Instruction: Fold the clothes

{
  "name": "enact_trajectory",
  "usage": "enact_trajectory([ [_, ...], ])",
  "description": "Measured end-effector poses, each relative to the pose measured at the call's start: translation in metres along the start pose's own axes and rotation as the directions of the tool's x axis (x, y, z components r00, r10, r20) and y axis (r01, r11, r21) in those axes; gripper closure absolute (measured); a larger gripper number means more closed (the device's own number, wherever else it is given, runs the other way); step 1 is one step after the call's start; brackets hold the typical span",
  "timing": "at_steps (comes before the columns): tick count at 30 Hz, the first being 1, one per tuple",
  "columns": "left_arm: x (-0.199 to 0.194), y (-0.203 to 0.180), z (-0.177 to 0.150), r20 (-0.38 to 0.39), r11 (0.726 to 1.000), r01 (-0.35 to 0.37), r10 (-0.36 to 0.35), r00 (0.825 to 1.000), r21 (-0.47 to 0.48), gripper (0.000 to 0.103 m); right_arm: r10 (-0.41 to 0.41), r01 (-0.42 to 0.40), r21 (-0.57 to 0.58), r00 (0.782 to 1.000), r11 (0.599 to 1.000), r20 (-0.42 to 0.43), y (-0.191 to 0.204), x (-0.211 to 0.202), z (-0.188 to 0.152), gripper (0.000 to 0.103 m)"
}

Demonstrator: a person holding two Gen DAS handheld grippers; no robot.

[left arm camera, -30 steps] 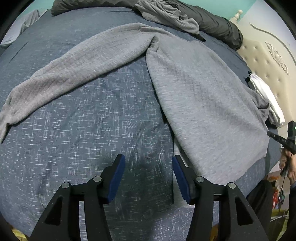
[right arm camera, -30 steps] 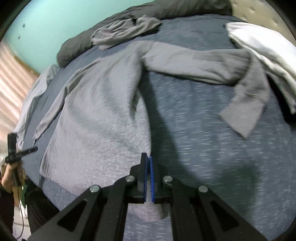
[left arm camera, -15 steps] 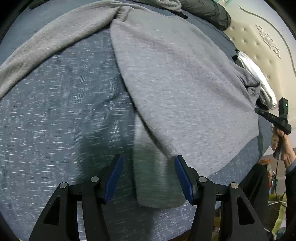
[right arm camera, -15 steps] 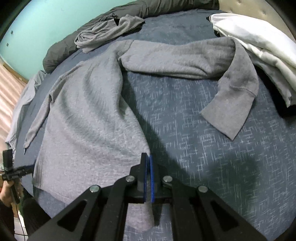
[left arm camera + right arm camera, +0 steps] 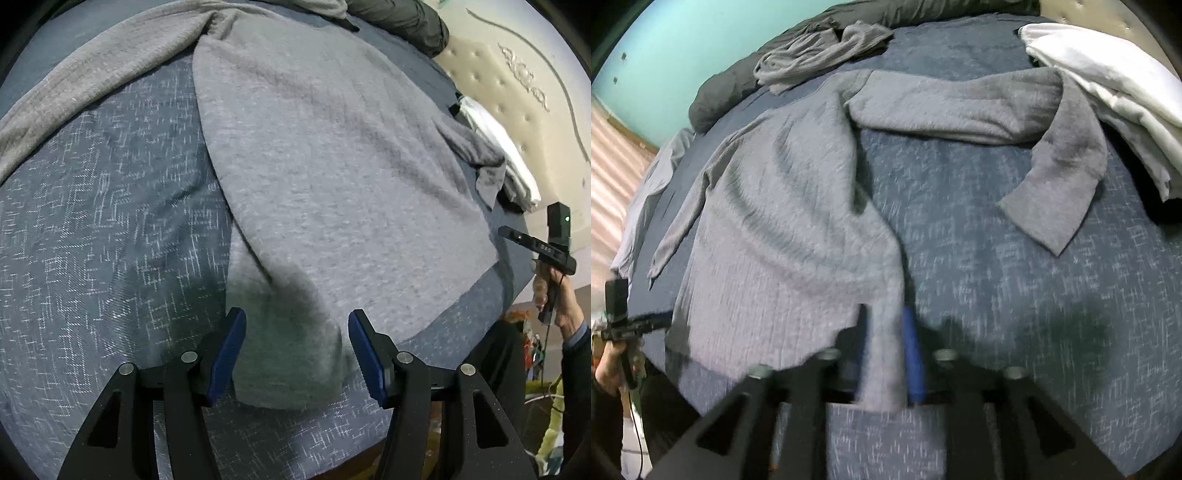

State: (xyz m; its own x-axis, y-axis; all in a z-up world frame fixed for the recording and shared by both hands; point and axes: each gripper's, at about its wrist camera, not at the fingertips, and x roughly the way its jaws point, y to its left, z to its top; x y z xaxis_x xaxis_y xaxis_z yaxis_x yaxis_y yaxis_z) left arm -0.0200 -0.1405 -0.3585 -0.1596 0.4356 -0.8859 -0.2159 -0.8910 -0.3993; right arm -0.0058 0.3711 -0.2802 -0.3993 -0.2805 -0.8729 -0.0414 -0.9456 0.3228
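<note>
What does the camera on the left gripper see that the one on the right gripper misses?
Only the left wrist view shows the carved cream headboard and the left gripper, open over the grey sweater's hem corner.

Only the right wrist view shows the turquoise wall, the sweater's bent sleeve near the white pile, and the right gripper, its jaws opening with the other hem corner between them.

Both show the grey sweater, the blue bedspread, the white folded clothes and dark bedding at the far edge.
</note>
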Motion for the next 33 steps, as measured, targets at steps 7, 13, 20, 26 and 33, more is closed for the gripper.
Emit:
enact_trajectory([
  [7, 0.012, -0.004, -0.007, -0.032, 0.999, -0.024, 0.024, 0.999, 0.021, 0.049, -0.011, 0.006, -0.052, 0.995, 0.999, -0.099, 0.010, 0.019, -0.019, 0.063],
  [13, 0.001, -0.004, -0.014, -0.028, 0.999, -0.023, 0.024, 0.999, 0.042, 0.095, -0.005, 0.001, -0.040, 0.994, 0.999, -0.106, 0.010, 0.027, -0.028, 0.086],
  [20, -0.075, -0.013, -0.019, 0.078, 0.997, -0.015, 0.009, 0.997, 0.081, 0.099, 0.007, -0.011, -0.083, 0.999, 0.996, -0.045, 0.028, -0.007, -0.029, 0.098],
  [26, -0.138, -0.010, -0.021, 0.145, 0.998, 0.036, -0.044, 0.988, 0.052, 0.100, 0.074, -0.075, -0.142, 0.997, 0.987, -0.011, 0.055, -0.062, -0.030, 0.098],
  [33, -0.112, 0.001, -0.029, 0.102, 1.000, 0.006, -0.007, 0.995, 0.009, 0.099, 0.056, -0.062, -0.189, 0.998, 0.980, -0.042, 0.065, -0.060, -0.045, 0.098],
])
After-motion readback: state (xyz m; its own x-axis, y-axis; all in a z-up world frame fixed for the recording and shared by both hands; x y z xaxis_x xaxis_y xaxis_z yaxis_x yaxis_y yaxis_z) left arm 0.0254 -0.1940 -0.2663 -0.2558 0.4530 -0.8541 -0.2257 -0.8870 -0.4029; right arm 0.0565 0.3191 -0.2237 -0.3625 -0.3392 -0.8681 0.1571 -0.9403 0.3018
